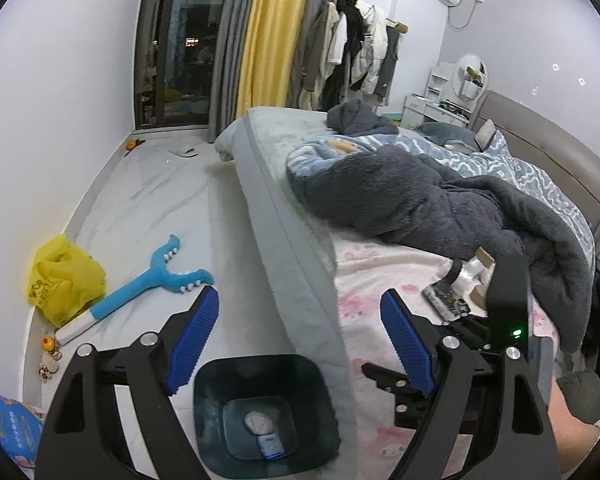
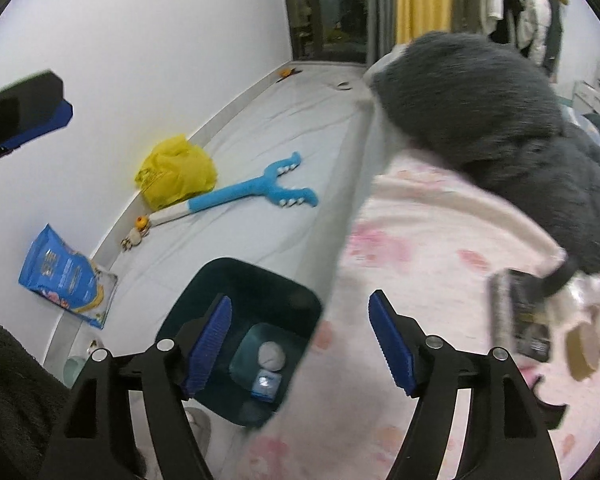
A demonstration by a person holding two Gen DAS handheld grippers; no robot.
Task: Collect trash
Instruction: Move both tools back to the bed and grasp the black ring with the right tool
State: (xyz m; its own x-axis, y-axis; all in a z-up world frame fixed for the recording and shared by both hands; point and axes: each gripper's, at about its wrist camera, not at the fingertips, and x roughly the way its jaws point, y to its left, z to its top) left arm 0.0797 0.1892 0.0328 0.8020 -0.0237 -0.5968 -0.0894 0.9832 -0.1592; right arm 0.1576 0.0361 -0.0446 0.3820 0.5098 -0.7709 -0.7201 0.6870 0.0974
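1. Left claw [image 1: 300, 340] sat spread wide, nothing between its blue pads. It hovered over the bin [image 1: 266, 412] and the bed [image 1: 292, 240] edge.
2. Right claw [image 2: 300, 344] also released and empty. It was above the bin's rim, pointing steeply down.
3. The bin stood on the floor, tight against the bed side. Inside I saw a crumpled grey wad [image 2: 271, 355] and a small blue-white packet [image 2: 266, 385], lying touching each other.
4. More stuff looked left to collect: a dark flat wrapper [image 2: 520, 316] and tan bits [image 2: 584, 352] on the pink sheet [image 2: 420, 248], near the grey fleece blanket [image 2: 500, 120]. The right view was blurred there, so I couldn't tell exactly what they were.
5. On the floor: a yellow plastic bag [image 1: 62, 278], a blue snack bag [image 2: 66, 276], small bits by the wall. Might be trash, I judged. The blue plush toy [image 1: 156, 284] likely wasn't.
6. Risks:
   - a pinch on the wrapper could catch the sheet or blanket too, since both were soft and close;
   - a flat wrapper could slip from the pads;
   - a swing back could clip the bin and tip it;
   - the two claws were close together and could knock each other.
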